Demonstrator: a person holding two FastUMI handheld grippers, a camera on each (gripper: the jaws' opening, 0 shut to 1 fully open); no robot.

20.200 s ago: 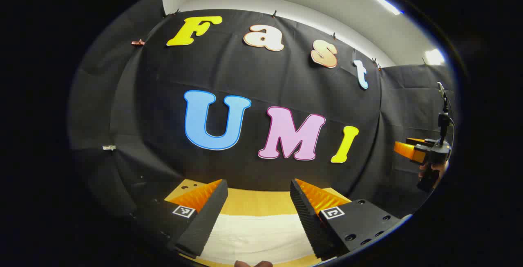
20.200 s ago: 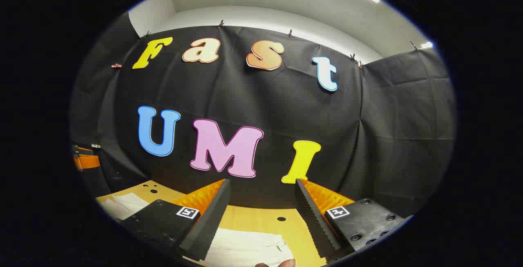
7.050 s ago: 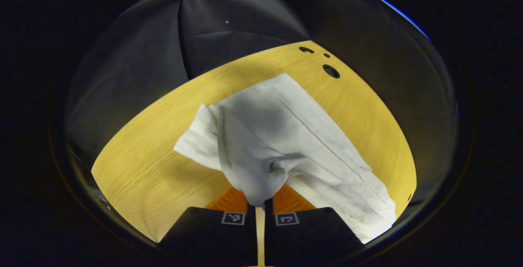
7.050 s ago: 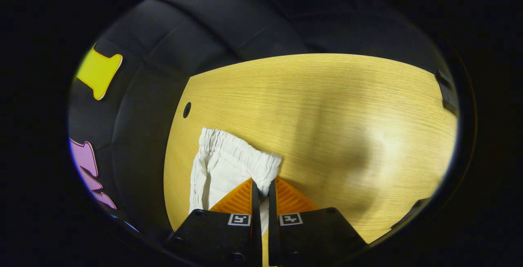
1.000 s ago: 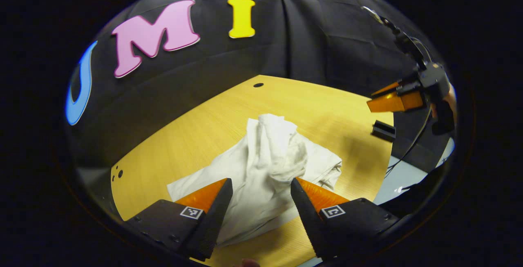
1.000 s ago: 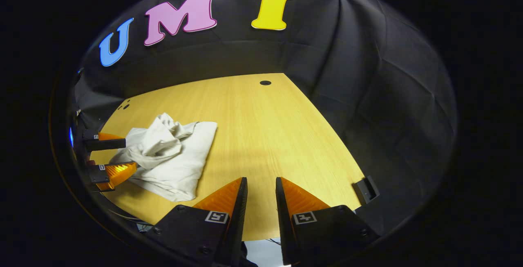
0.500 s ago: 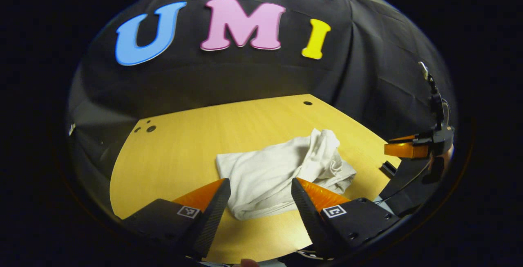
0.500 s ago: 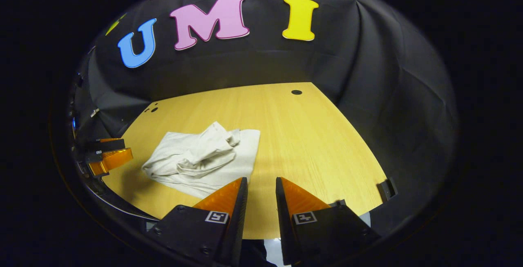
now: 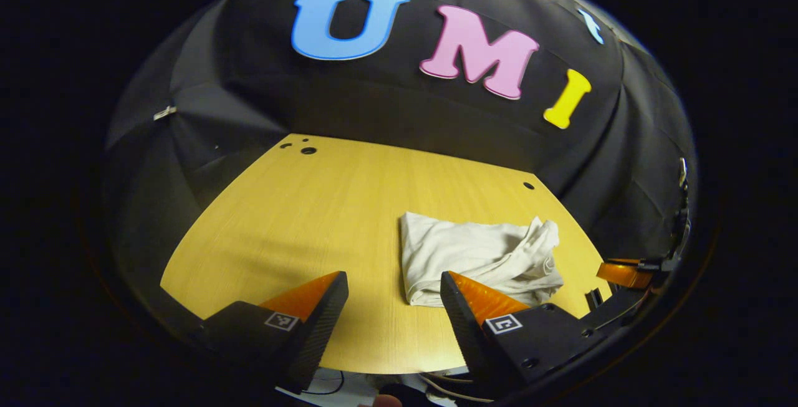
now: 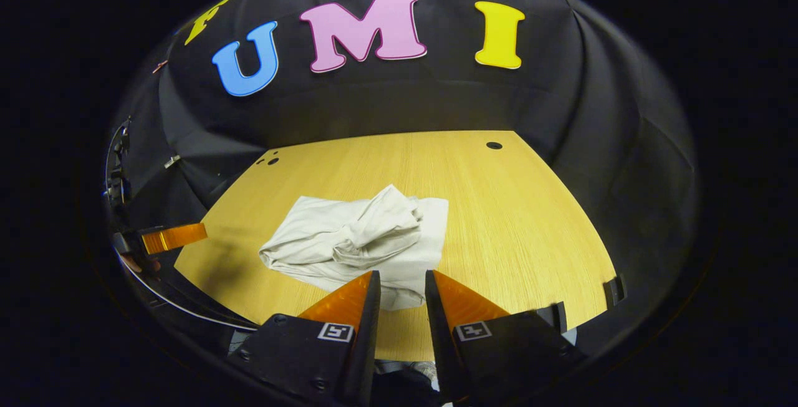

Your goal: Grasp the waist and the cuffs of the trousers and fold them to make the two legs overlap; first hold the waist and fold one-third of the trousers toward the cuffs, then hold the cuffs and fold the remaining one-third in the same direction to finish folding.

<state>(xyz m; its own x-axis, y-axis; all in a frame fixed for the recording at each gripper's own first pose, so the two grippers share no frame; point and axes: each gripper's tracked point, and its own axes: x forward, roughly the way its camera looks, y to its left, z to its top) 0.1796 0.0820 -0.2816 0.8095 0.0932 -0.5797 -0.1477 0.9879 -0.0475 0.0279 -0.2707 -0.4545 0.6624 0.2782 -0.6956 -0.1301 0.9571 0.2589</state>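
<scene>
Trousers: the white trousers [image 9: 477,257] are lying in a compact bundle on the table [image 9: 299,220], toward its near edge; in the right gripper view the trousers [image 10: 355,239] are sitting left of centre, nothing touching them.
Fold state: a flat layer is lying underneath and a rumpled flap is bunching on top, so the folds look made but untidy; I judge the task to be at or very near its end.
Left gripper: the left gripper [image 9: 393,307] is hovering above the table's near edge, its fingers spread wide and gripping nothing; the trousers are lying just beyond its right finger.
Right gripper: the right gripper [image 10: 402,301] is hanging near the front edge with its fingers drawn close, a narrow gap between them and no cloth in it; the bundle is lying just past the fingertips.
Other sightings: the left gripper [image 10: 171,237] is showing at the left rim of the right gripper view, clear of the cloth; the right gripper [image 9: 623,273] is showing at the right rim of the left gripper view.
Why held so: both are standing clear of the bundle, probably so that it is resting undisturbed.
Possible remainder: the bunched top flap could want smoothing.
</scene>
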